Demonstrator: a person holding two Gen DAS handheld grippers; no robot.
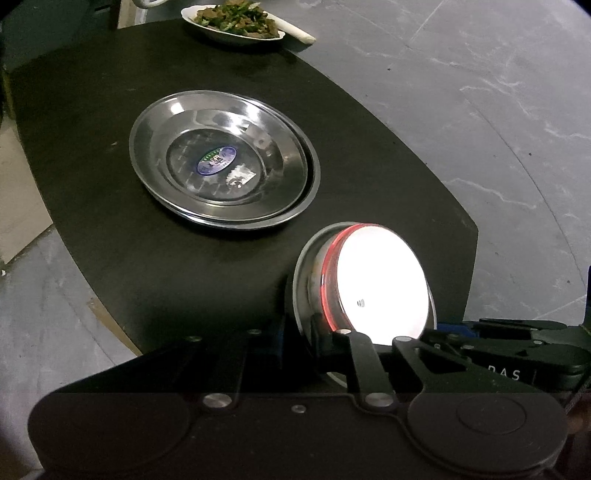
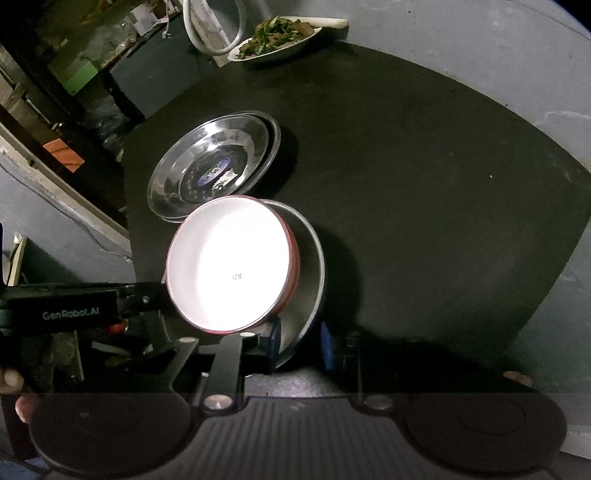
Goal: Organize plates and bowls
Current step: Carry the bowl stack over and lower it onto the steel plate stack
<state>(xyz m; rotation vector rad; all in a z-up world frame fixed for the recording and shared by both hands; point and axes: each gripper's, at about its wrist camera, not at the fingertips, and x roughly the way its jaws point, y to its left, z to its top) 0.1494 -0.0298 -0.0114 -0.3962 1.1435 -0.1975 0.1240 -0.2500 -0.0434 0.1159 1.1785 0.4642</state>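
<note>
Bowls (image 2: pixel 229 266) nested and clenched at opposite rims by your left and right jaws: lift level onto the plates (image 1: pixel 221 158).

One black tabletop (image 1: pixel 110 110), two steel plates (image 1: pixel 221 158) nested in one stack, one steel bowl (image 1: pixel 306 280), one red-rimmed white bowl (image 1: pixel 384 284) set inside it, one white dish of cooked greens (image 1: pixel 236 20), two tongs: left (image 1: pixel 317 354), right (image 2: pixel 303 347).
</note>
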